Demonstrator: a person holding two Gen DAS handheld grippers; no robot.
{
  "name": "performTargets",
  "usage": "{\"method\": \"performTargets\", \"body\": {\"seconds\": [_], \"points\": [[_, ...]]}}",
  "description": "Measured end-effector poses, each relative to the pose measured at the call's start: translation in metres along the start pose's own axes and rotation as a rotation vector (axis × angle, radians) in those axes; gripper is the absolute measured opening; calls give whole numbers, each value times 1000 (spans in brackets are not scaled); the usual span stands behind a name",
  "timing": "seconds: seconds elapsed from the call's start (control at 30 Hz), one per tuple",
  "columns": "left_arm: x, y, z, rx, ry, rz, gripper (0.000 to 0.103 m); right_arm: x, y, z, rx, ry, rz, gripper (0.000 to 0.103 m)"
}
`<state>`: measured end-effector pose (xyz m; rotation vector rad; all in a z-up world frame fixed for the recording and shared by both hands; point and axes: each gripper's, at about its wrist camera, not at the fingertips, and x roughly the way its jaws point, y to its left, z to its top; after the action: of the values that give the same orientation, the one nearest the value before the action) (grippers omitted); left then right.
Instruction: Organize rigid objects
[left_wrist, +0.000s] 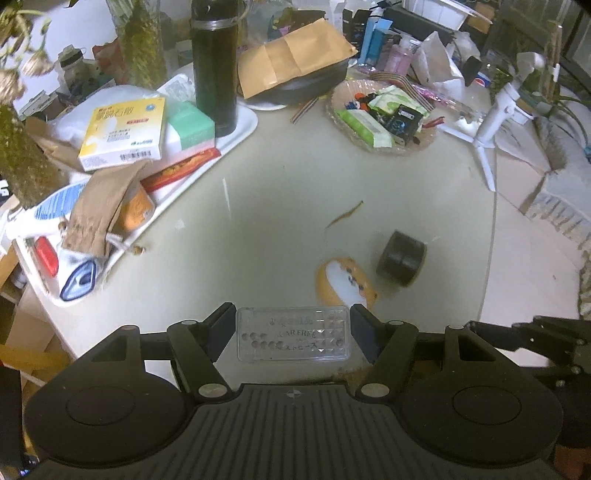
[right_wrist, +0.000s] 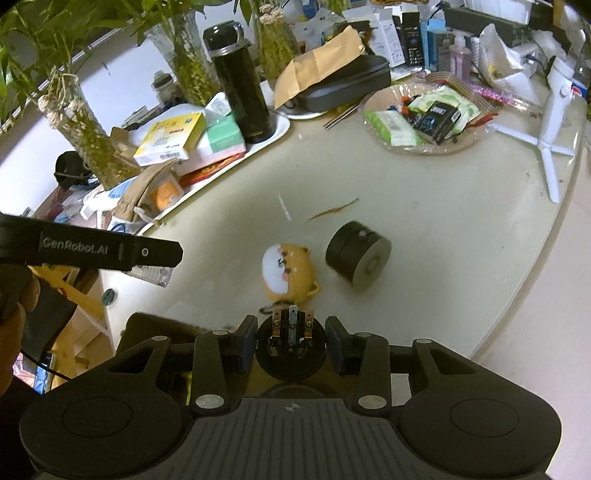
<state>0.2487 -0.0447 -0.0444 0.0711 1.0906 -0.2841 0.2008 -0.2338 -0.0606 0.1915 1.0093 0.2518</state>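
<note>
My left gripper (left_wrist: 293, 326) is shut on a clear plastic case (left_wrist: 293, 334) with embossed lettering, held above the table's near edge. In the right wrist view that same gripper (right_wrist: 162, 258) reaches in from the left with the clear plastic case (right_wrist: 153, 274) under its finger. My right gripper (right_wrist: 291, 345) is shut on a round black part with metal prongs (right_wrist: 291, 350). An orange animal-shaped toy (right_wrist: 286, 271) lies on the table just beyond it, and a black cylinder (right_wrist: 357, 257) lies on its side to the toy's right. Both also show ahead of the left gripper: the toy (left_wrist: 343, 282) and the cylinder (left_wrist: 402, 258).
A white tray (left_wrist: 242, 127) at the left holds boxes, a brown pouch (left_wrist: 99, 212) and a tall black flask (left_wrist: 215, 70). A shallow basket (left_wrist: 340, 114) of packets and a white tripod (left_wrist: 487, 133) stand at the back right. Plant vases line the far left.
</note>
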Motion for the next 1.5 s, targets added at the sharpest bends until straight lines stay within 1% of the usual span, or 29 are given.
{"method": "performTargets", "body": {"seconds": [0.53,0.8,0.97,1.1,1.5], "points": [[-10,7,-46,-15,50,-17,67,2,17,-21,-37,88,28,43],[-9,7,-63,-16,85,-42,67,-2,16,-27,-30,94,31,43],[-6,8,-69,-25,111,-53,67,-2,13,-28,-20,94,30,43],[-7,8,-71,-28,114,-73,67,-2,11,-28,-13,94,33,43],[-4,14,-71,-58,125,-81,68,-3,8,-28,-2,90,38,43]]}}
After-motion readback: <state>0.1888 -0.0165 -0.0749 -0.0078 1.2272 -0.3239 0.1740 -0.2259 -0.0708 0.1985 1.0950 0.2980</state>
